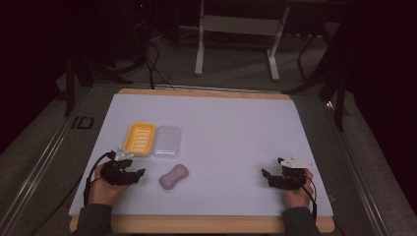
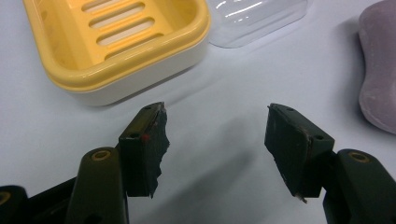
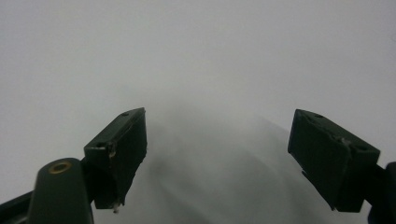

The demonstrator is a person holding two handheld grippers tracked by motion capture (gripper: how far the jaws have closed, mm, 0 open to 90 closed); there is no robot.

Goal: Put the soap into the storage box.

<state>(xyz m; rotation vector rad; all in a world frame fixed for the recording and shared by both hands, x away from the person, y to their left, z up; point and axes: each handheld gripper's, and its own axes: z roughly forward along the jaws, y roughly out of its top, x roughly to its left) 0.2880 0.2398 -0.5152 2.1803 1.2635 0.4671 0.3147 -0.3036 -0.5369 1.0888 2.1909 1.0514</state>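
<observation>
A yellow soap dish (image 1: pixel 140 138) with a slotted floor sits on the white table cover at the left, and a clear plastic lid (image 1: pixel 166 141) lies flat against its right side. A mauve bar of soap (image 1: pixel 174 177) lies nearer the front. My left gripper (image 1: pixel 137 173) rests low on the table just left of the soap, open and holding nothing. In the left gripper view the dish (image 2: pixel 116 51) is ahead at the left, the lid (image 2: pixel 254 16) beyond, the soap (image 2: pixel 379 84) at the right edge. My right gripper (image 1: pixel 268 174) stands open over bare table (image 3: pixel 205 70) at the front right.
The white cover (image 1: pixel 221 123) lies on a wooden table whose edge (image 1: pixel 206 224) runs along the front. Behind the table stand a metal frame's legs (image 1: pixel 199 59) and cables on the dark floor.
</observation>
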